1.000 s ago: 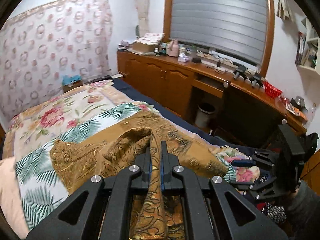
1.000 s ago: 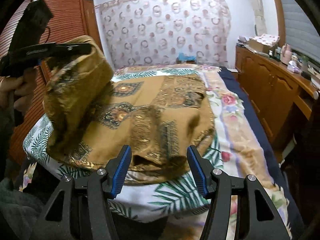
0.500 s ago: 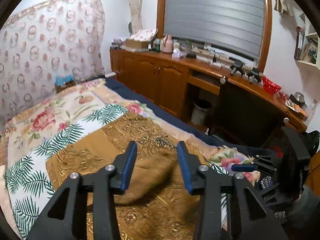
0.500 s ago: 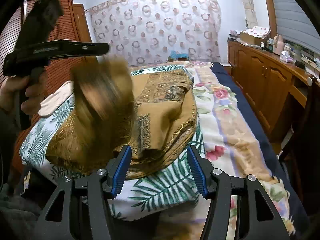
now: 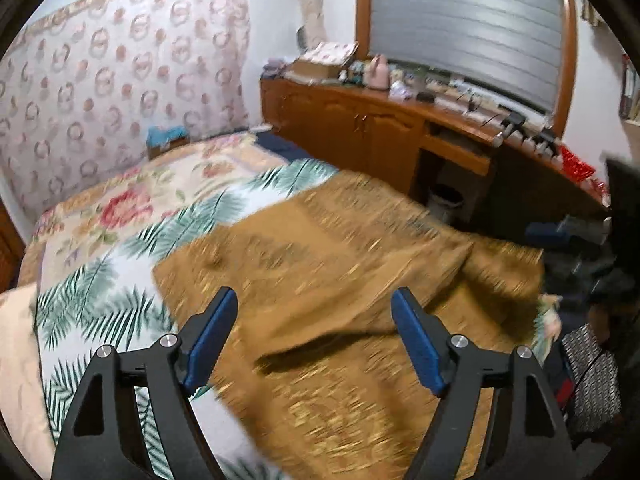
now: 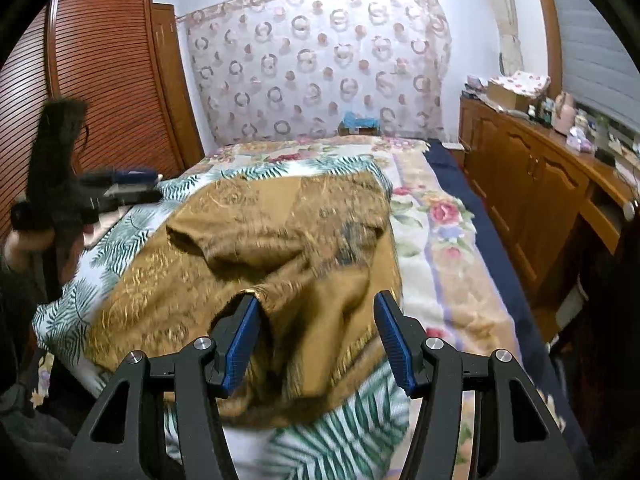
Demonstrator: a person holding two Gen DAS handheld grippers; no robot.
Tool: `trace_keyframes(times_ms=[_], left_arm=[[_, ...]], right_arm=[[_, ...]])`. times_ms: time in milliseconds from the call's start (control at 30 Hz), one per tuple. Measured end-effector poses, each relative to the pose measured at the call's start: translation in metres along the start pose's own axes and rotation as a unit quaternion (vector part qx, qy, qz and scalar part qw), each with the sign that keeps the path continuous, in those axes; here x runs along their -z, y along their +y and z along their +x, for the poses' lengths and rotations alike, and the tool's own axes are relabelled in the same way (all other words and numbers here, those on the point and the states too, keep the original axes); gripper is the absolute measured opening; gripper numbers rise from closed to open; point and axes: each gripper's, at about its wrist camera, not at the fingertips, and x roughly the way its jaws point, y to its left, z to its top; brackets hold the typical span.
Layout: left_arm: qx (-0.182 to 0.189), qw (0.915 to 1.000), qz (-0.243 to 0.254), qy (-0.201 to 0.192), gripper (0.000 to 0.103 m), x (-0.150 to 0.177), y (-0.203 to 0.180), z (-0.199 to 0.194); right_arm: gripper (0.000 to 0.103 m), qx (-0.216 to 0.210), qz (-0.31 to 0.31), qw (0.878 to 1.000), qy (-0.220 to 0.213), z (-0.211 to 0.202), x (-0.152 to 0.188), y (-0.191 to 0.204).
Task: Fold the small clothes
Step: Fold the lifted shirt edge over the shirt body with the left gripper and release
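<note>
A gold-brown patterned garment (image 5: 340, 280) lies on the bed, partly folded over itself; in the right wrist view (image 6: 280, 248) it shows rumpled with a flap on top. My left gripper (image 5: 314, 336) is open and empty just above its near part. My right gripper (image 6: 316, 336) is open, its fingertips over the garment's near edge, holding nothing. The left gripper also shows at the left edge of the right wrist view (image 6: 120, 184), blurred. The right gripper appears dark and blurred at the right edge of the left wrist view (image 5: 580, 248).
The bed has a floral and palm-leaf cover (image 6: 432, 216). A wooden dresser (image 5: 380, 128) with clutter on top runs along the bed's far side. A slatted wooden wardrobe (image 6: 108, 80) stands on the other side. A patterned curtain (image 6: 320, 60) hangs at the bed's head.
My left gripper opened and let go of the garment's fold, which dropped onto the rest of the cloth. The right gripper moved in over the garment's near edge, still open.
</note>
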Motion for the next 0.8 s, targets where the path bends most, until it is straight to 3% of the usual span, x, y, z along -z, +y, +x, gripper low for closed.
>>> trace_keyframes(times_ms=[167, 333, 500, 633, 800], left_arm=[[-0.036, 0.9988, 0.001, 0.034, 0.080, 0.025, 0.025, 0.023], [-0.030, 0.9970, -0.012, 0.071, 0.080, 0.044, 0.051, 0.043], [0.002, 0.9965, -0.030, 0.078, 0.081, 0.047, 0.059, 0.050], [0.002, 0.9965, -0.028, 0.079, 0.083, 0.048, 0.056, 0.052], [-0.006, 0.9963, -0.023, 0.083, 0.088, 0.049, 0.054, 0.054]], right_arm=[[0.060, -0.015, -0.022, 1.000, 0.002, 0.021, -0.024, 0.012], [0.060, -0.049, -0.042, 0.997, 0.031, 0.062, -0.047, 0.026], [0.060, -0.068, -0.064, 0.995, 0.035, 0.084, -0.072, 0.039], [0.060, -0.081, -0.072, 0.993, 0.038, 0.093, -0.083, 0.040], [0.060, -0.102, -0.097, 0.986, 0.093, 0.126, -0.075, 0.047]])
